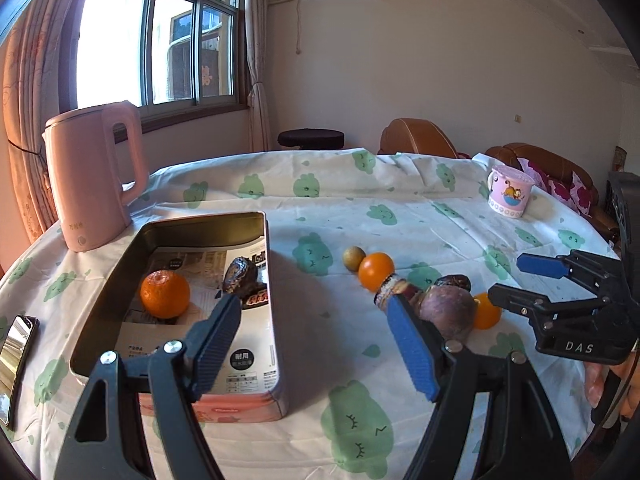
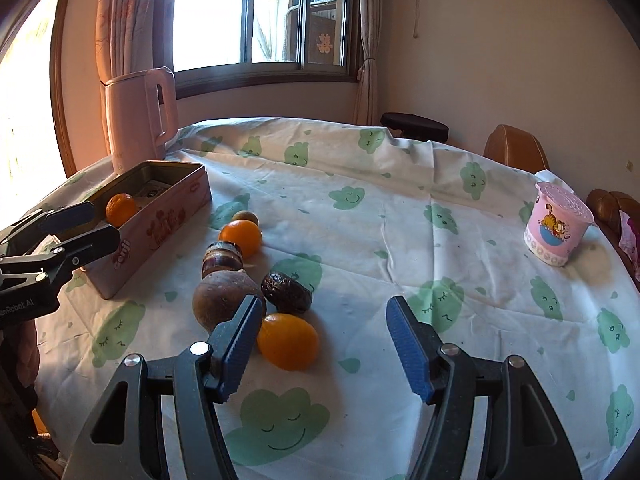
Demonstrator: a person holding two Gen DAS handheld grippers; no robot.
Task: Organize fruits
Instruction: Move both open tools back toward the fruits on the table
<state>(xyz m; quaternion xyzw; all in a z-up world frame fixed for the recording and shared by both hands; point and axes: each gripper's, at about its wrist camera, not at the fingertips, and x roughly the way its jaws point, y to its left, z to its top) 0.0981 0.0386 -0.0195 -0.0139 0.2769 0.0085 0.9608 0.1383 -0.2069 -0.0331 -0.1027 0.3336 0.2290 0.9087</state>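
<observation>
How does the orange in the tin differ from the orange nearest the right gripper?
The orange in the tin is rounder, with a dimpled, mottled skin; the orange nearest the right gripper is smoother and more oval. The first lies inside the tin, the second on the tablecloth beside a wrinkled dark fruit. Both are orange and ungripped.

A rectangular metal tin (image 1: pixel 272 280) sits on a round table under a cloud-print cloth (image 1: pixel 360 208). Inside the tin lie an orange (image 1: pixel 165 294) and a dark wrinkled fruit (image 1: pixel 240 274). Right of the tin, loose fruits (image 1: pixel 376 271) cluster together. Behind the tin stands a pink kettle (image 1: pixel 94 176). The left gripper (image 1: pixel 316 340) hangs wide apart and empty over the tin's near right corner.
</observation>
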